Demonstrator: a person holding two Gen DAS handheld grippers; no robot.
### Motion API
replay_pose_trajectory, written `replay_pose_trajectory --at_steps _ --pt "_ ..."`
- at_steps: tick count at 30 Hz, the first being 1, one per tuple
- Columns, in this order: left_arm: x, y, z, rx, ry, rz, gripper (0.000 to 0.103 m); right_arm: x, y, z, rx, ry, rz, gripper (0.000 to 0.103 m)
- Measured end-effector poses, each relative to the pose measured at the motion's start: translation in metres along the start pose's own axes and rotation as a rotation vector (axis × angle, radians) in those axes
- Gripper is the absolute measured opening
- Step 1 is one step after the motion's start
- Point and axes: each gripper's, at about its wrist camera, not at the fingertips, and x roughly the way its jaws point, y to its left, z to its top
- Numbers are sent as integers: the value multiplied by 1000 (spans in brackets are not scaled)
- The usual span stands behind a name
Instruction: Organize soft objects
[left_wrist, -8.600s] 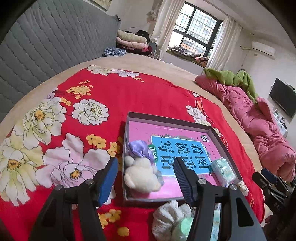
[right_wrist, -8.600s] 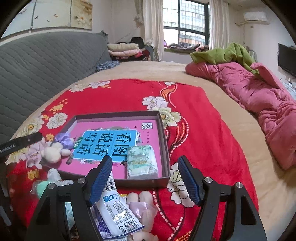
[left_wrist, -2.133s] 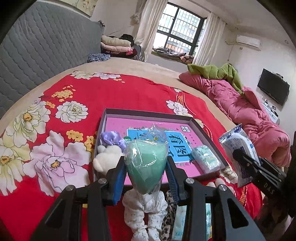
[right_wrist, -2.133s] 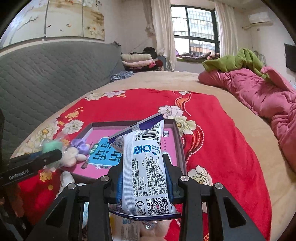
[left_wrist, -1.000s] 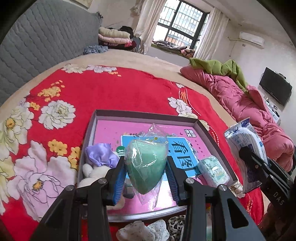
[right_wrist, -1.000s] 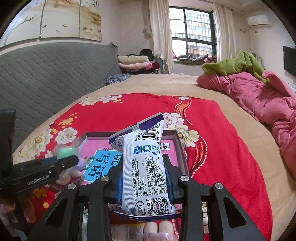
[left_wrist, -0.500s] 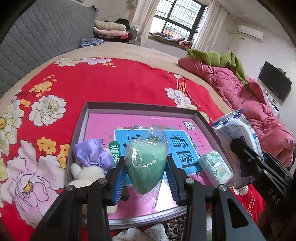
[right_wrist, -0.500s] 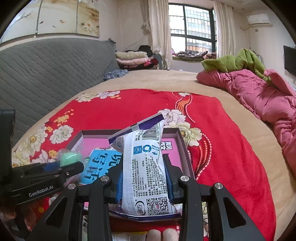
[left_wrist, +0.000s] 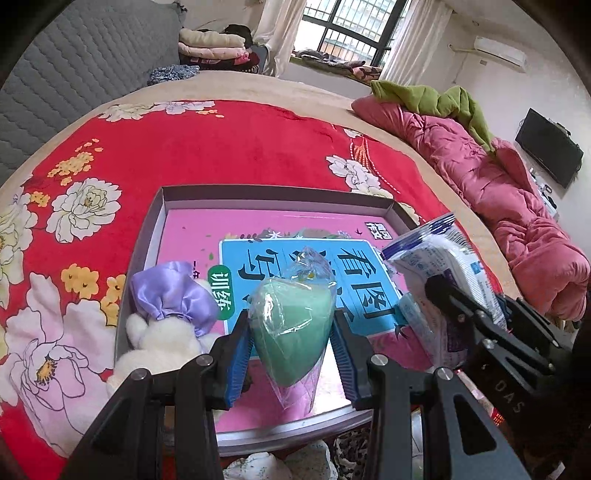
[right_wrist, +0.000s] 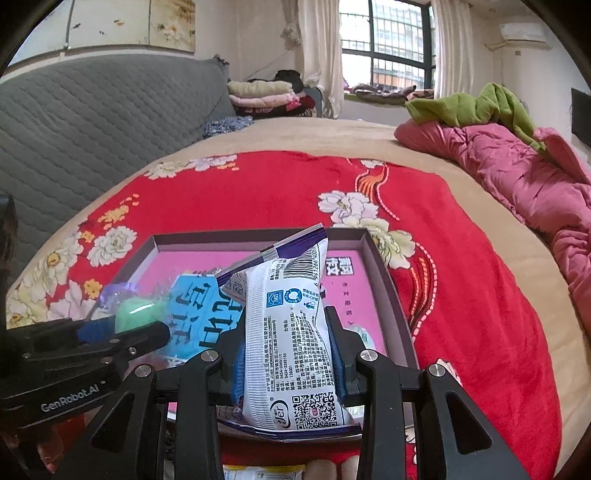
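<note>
While both hover over the tray on the bed, left hand-held gripper clamps a green sponge; right hand-held gripper clamps a white packet.

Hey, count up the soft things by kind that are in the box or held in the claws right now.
Plush toy: 1
Tissue pack: 1
Bagged green sponge: 1
White wipes packet: 1
Total: 4
</note>
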Motion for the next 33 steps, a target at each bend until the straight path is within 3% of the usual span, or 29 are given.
replay_pose_trajectory --at_steps 22,33 --pt "8 -3 -4 15 40 2 42 26 4 -14 -23 113 7 38" --pt "10 -4 -5 19 46 -2 42 26 9 -16 -58 117 -26 44"
